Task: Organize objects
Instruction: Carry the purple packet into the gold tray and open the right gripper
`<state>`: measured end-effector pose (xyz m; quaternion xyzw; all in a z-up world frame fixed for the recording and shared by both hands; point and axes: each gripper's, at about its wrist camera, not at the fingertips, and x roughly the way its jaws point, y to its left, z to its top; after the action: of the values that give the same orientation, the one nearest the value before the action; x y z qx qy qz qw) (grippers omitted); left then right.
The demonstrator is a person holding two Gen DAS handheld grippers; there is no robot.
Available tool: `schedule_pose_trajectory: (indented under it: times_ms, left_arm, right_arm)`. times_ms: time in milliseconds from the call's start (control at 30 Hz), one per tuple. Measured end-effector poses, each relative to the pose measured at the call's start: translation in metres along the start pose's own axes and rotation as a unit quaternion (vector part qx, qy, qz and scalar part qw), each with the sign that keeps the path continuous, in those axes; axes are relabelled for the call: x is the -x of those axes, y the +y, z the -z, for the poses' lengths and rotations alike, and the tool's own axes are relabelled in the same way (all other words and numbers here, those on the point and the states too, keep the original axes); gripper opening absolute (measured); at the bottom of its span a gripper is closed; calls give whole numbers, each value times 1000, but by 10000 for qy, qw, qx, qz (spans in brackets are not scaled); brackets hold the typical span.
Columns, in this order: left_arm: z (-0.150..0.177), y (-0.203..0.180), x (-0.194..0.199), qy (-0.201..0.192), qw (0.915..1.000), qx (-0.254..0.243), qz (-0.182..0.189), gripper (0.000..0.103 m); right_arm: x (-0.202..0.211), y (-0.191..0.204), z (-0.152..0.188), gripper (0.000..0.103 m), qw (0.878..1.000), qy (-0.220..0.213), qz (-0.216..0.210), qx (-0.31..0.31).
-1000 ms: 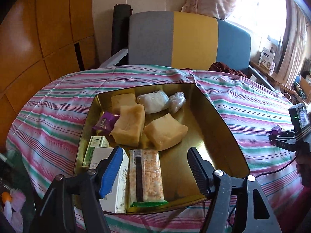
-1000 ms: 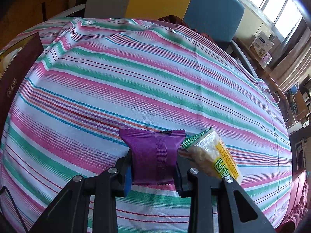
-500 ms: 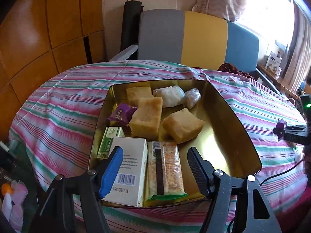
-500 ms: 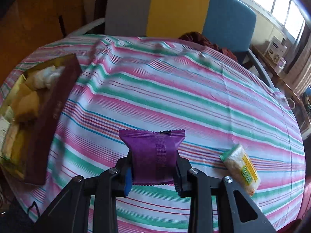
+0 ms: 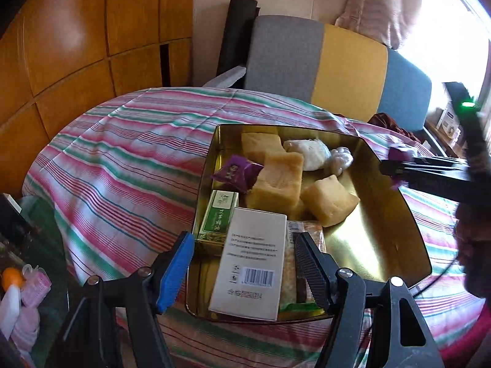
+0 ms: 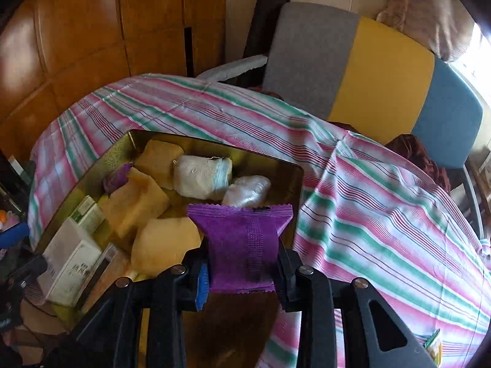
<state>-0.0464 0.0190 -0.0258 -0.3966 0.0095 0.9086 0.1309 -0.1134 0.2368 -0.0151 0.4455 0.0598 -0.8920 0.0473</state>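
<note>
A gold tin (image 5: 380,233) on the striped tablecloth (image 5: 122,168) holds yellow cakes (image 5: 279,181), white wrapped buns (image 5: 307,153), a purple packet (image 5: 236,173), a green box (image 5: 219,214), a white box (image 5: 254,260) and a rice bar (image 5: 290,279). My left gripper (image 5: 242,254) hovers open over the tin's near edge, its fingers either side of the white box without touching it. My right gripper (image 6: 242,263) is shut on a second purple packet (image 6: 242,242), held above the right side of the tin (image 6: 214,144). It also shows at the right of the left wrist view as the right gripper (image 5: 396,168).
A grey, yellow and blue chair (image 5: 322,58) stands behind the round table, with wooden wall panels (image 5: 76,30) to the left. A green-yellow snack packet (image 6: 434,345) lies on the cloth at the near right. Small bottles and pink items (image 5: 21,288) sit low at the left.
My right gripper has swung left and up with the purple packet, from over the bare cloth to over the tin. The rice packet stayed on the cloth. My left gripper drifted sideways, still open.
</note>
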Motion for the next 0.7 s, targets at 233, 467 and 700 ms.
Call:
schedule_pose_trajectory:
  times_ms: [233,467,700]
  left_arm:
    - [1,5,-7,96,9999,69,-16,70]
    - [1,4,-8,108,9999,78,-48,71]
    - [-1,-7,0,-11,10000,-65,-14,72]
  right_arm:
    - [-44,-2,-7,41,9986,469,-73,-242]
    - [-20,-13,8,42,9984,156,-184,-502]
    - [26,-25,40,42,9980,-78,-119,-611]
